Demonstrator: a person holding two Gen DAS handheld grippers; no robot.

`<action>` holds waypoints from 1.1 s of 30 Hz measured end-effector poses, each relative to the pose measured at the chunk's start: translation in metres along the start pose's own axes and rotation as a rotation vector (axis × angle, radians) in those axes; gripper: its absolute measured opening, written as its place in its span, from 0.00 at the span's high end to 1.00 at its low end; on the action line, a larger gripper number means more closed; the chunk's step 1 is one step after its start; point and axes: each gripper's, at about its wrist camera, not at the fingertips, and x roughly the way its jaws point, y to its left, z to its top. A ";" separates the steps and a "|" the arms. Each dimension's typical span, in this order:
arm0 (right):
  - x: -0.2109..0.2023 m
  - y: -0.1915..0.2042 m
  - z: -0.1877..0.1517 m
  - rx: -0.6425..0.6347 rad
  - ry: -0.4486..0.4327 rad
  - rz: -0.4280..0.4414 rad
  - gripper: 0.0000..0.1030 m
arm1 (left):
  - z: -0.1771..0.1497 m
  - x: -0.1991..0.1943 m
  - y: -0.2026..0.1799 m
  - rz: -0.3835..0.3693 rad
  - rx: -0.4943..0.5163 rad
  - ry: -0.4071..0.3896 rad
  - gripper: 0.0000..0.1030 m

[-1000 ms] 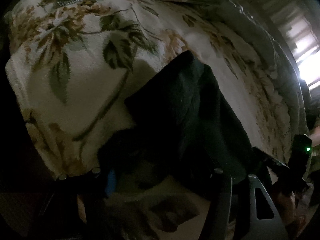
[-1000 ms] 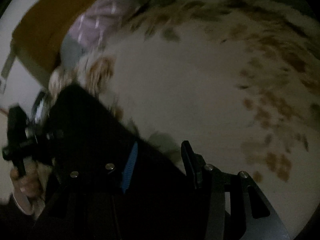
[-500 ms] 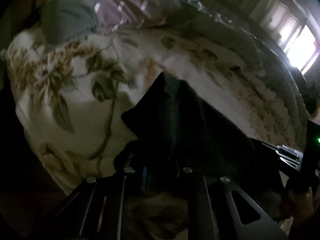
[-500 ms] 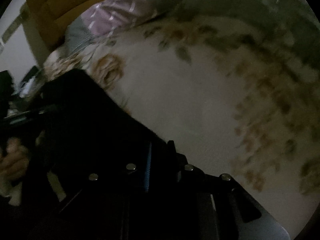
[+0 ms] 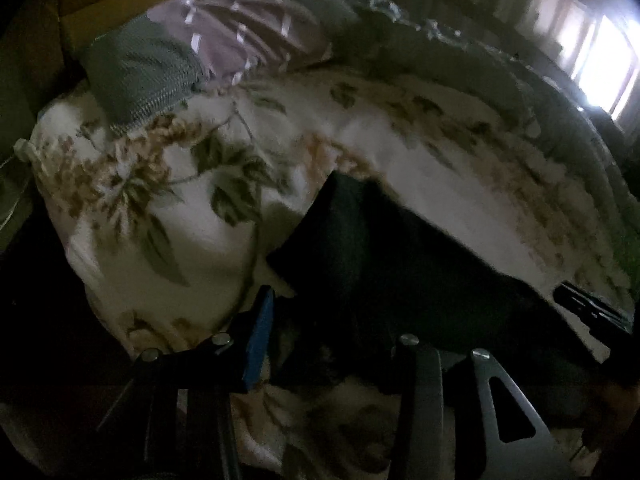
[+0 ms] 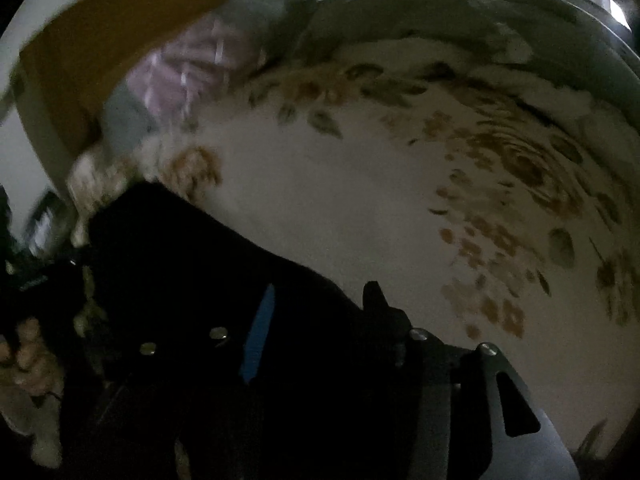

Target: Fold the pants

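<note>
Lying on the blanket (image 5: 360, 152), the pants (image 5: 384, 256) look mid-fold; left gripper (image 5: 332, 344) and right gripper (image 6: 316, 312) both stand spread over the cloth. Next: pinch an edge.

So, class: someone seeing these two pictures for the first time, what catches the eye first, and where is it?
The dark pants stand out most, a black slab lying across the pale floral blanket and running down between the fingers of both the left gripper and the right gripper. Next comes the bright window at the upper right of the left view, and the purple pillow at the head of the bed.
</note>
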 end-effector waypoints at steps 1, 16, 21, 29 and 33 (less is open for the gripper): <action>-0.008 -0.002 -0.004 0.023 -0.014 0.005 0.52 | 0.000 -0.006 -0.001 -0.006 0.002 -0.010 0.59; -0.113 -0.053 -0.124 0.331 -0.114 -0.012 0.49 | -0.022 -0.026 -0.117 -0.162 0.217 0.033 0.47; -0.143 -0.076 -0.164 0.443 -0.141 -0.054 0.48 | -0.041 -0.020 -0.165 -0.219 0.311 0.077 0.46; -0.170 -0.107 -0.211 0.597 -0.174 -0.126 0.48 | -0.068 -0.018 -0.233 -0.296 0.447 0.128 0.40; -0.181 -0.118 -0.229 0.653 -0.190 -0.142 0.47 | -0.079 -0.019 -0.260 -0.312 0.512 0.143 0.39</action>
